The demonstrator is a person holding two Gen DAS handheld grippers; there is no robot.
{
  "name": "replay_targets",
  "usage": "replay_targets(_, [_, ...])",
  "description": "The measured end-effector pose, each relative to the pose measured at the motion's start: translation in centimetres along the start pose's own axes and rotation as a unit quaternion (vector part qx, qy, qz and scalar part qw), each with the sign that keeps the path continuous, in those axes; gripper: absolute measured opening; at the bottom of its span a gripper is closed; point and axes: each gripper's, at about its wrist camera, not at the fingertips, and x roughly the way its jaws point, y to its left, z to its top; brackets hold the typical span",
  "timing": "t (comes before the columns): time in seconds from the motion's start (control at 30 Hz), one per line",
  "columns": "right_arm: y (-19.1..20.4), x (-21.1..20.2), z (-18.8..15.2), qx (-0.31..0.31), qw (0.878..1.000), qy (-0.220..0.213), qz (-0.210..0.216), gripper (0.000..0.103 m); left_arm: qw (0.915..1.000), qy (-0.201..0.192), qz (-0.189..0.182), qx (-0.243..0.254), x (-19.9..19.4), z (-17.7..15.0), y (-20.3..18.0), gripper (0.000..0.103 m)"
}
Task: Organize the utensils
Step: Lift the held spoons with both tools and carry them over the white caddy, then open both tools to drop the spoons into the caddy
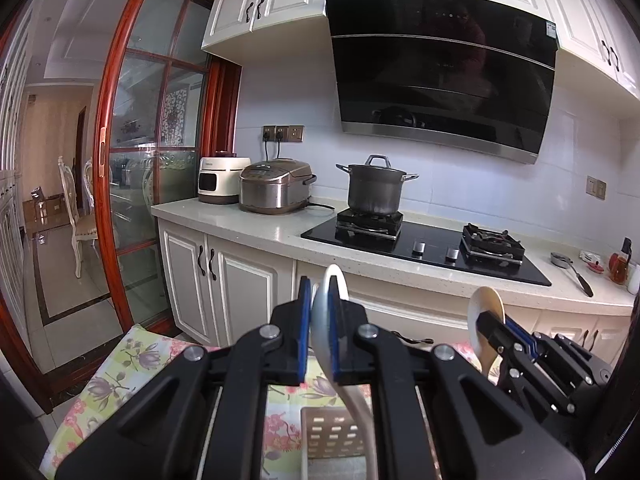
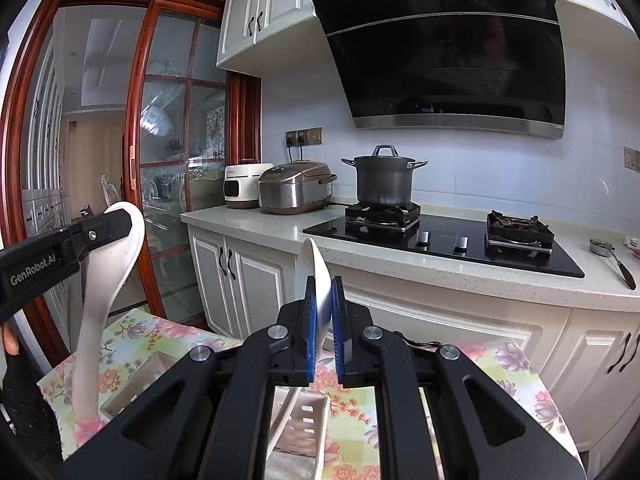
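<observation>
My left gripper [image 1: 320,316] is shut on a white ladle-like spoon [image 1: 329,292], bowl end up, handle hanging down over a beige slotted utensil basket [image 1: 334,432]. It also shows in the right wrist view [image 2: 108,226] with its spoon [image 2: 120,256]. My right gripper [image 2: 323,312] is shut on a cream spoon [image 2: 314,268], bowl up, handle running down toward the basket [image 2: 308,416]. In the left wrist view the right gripper [image 1: 494,326] holds that spoon [image 1: 486,304] at the right.
The basket lies on a floral tablecloth [image 2: 136,336]. Beyond are white cabinets [image 1: 224,276], a counter with a rice cooker [image 1: 276,186], a pot [image 1: 376,184] on a black gas hob, and a metal ladle [image 1: 572,268]. A red-framed glass sliding door [image 1: 160,152] is at the left.
</observation>
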Motion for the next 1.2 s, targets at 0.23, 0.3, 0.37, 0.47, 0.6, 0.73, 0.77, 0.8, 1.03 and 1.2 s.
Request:
replay_targets(0.23, [0.8, 1.0, -0.9, -0.018, 1.000, -0.013, 0.000, 0.009, 0.9999, -0.008, 0.010, 0.007, 1.8, -1.1, -0.2, 0.008])
replay_targets(0.3, [1.0, 1.2, -1.2, -0.021, 1.000, -0.014, -0.001, 0.009, 0.9998, -0.009, 0.015, 0.013, 2.1, -1.4, -0.3, 0.008])
replay_targets(0.37, [1.0, 1.5, -1.4, -0.021, 1.000, -0.012, -0.002, 0.009, 0.9996, -0.010, 0.020, 0.019, 2.5, -1.7, -0.5, 0.008])
replay_targets(0.47, [0.9, 1.8, -1.8, -0.020, 1.000, -0.008, -0.002, 0.009, 0.9994, -0.007, 0.025, 0.022, 3.1, -2.1, -0.6, 0.010])
replay_targets(0.6, [0.7, 2.1, -2.2, -0.016, 1.000, -0.003, -0.002, 0.010, 0.9993, -0.006, 0.030, 0.023, 3.3, -2.5, -0.4, 0.014])
replay_targets(0.73, [0.3, 1.9, -2.2, -0.010, 1.000, 0.001, -0.001, 0.011, 0.9992, -0.008, 0.032, 0.023, 2.8, -2.7, -0.1, 0.027])
replay_targets(0.77, [0.2, 1.8, -2.2, -0.007, 1.000, 0.001, -0.002, 0.012, 0.9992, -0.008, 0.032, 0.024, 2.7, -2.8, 0.0, 0.027])
replay_targets(0.8, [0.1, 1.7, -2.2, -0.005, 1.000, 0.002, -0.001, 0.013, 0.9991, -0.008, 0.033, 0.025, 2.5, -2.8, 0.0, 0.027])
replay_targets(1.03, [-0.1, 0.2, -2.5, 0.002, 1.000, 0.005, 0.003, 0.033, 0.9990, -0.010, 0.038, 0.023, 0.8, -3.1, 0.7, 0.040])
replay_targets(1.2, [-0.4, -2.0, -3.2, 0.010, 1.000, 0.010, 0.003, 0.033, 0.9989, 0.000, 0.044, 0.016, -1.3, -4.2, 1.6, 0.054])
